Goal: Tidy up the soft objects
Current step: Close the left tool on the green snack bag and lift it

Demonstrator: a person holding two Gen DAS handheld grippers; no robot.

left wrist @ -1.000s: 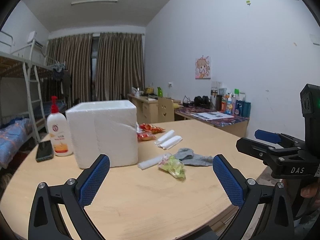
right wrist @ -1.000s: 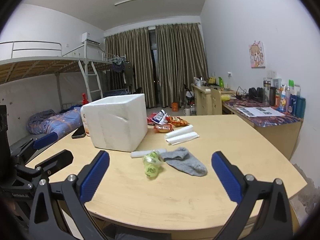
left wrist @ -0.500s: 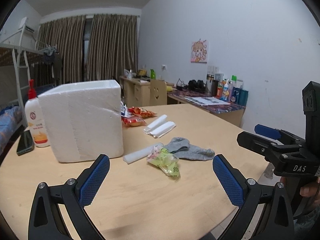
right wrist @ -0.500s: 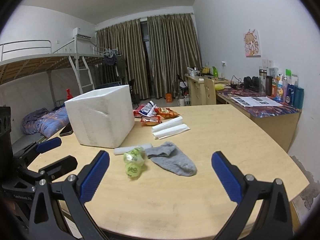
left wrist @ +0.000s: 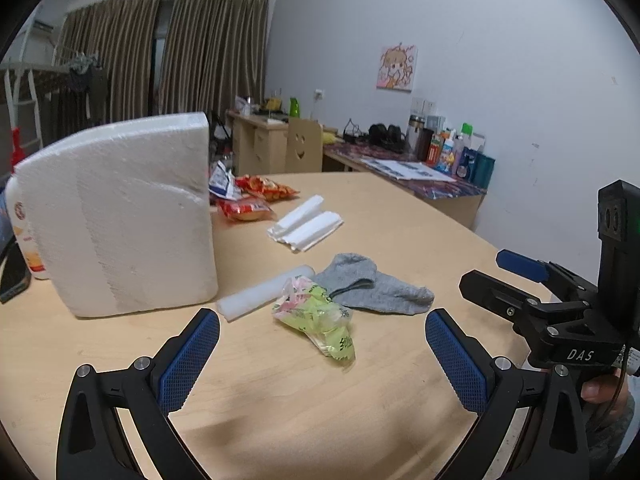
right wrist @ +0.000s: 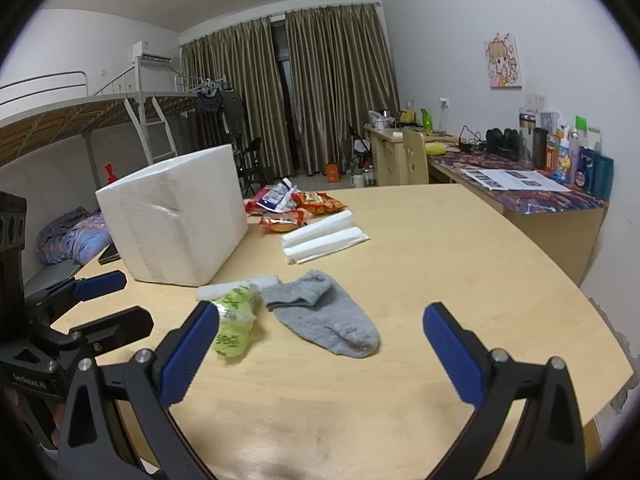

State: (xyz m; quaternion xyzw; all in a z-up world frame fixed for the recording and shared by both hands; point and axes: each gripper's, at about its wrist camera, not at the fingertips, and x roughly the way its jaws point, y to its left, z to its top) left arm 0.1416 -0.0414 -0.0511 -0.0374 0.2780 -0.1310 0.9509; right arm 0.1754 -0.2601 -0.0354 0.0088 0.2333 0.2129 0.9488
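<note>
A grey sock (left wrist: 372,290) (right wrist: 324,312) lies on the wooden table. Left of it sit a crumpled yellow-green plastic bag (left wrist: 320,320) (right wrist: 236,320) and a white foam roll (left wrist: 264,292) (right wrist: 236,286). Folded white foam sheets (left wrist: 306,228) (right wrist: 320,238) lie farther back. A white styrofoam box (left wrist: 120,216) (right wrist: 176,220) stands at the left. My left gripper (left wrist: 322,358) is open and empty, just short of the bag. My right gripper (right wrist: 320,354) is open and empty, just short of the sock. Each gripper shows in the other's view.
Red snack packets (left wrist: 256,196) (right wrist: 296,208) lie behind the box. A lotion bottle (left wrist: 24,232) and a phone (left wrist: 12,272) sit left of the box. A desk with bottles (right wrist: 560,168) stands at the right wall. The table edge curves on the right.
Both grippers have moved forward over the table toward the bag and sock, which now appear larger. Both stay open and empty.
</note>
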